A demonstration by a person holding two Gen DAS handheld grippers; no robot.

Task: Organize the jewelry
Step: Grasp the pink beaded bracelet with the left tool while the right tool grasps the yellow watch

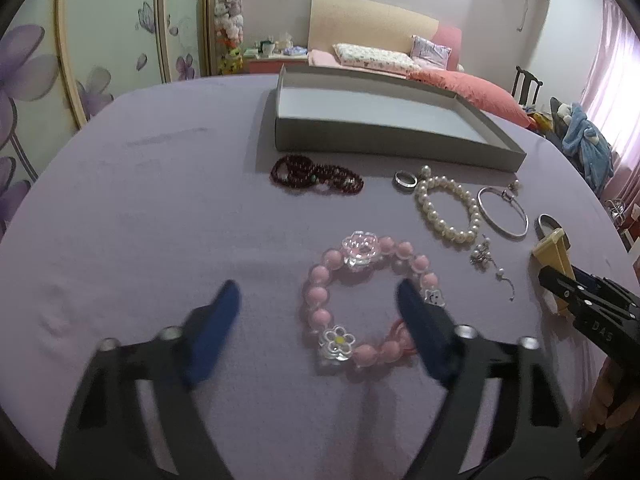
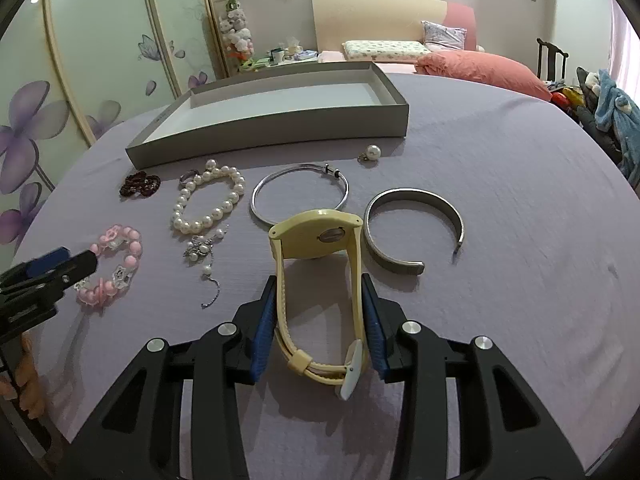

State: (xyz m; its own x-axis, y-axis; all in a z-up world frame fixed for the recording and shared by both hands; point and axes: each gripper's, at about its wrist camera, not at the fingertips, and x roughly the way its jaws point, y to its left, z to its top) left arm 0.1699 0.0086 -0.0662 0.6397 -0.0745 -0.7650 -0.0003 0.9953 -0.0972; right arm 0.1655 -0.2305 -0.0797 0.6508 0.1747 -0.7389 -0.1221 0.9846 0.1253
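A pink bead bracelet [image 1: 320,316] with clear flower charms lies on the lilac cloth. My left gripper [image 1: 318,288] stands open over it: the right fingertip [image 1: 412,308] rests by its right side, while the left pad is well clear of the beads. A pale yellow watch [image 2: 320,236] stands on its strap loop, and my right gripper [image 2: 319,280] is shut on the strap, one blue pad against each side. The grey box tray [image 2: 260,132] at the back holds nothing that I can see.
Between tray and grippers lie a dark red bead bracelet [image 1: 316,176], a ring [image 1: 405,180], a pearl bracelet [image 2: 188,226], a thin silver bangle [image 2: 260,216], a wide silver cuff [image 2: 400,262], a pearl charm chain [image 2: 200,250] and a pearl earring [image 2: 372,153]. A bed stands behind.
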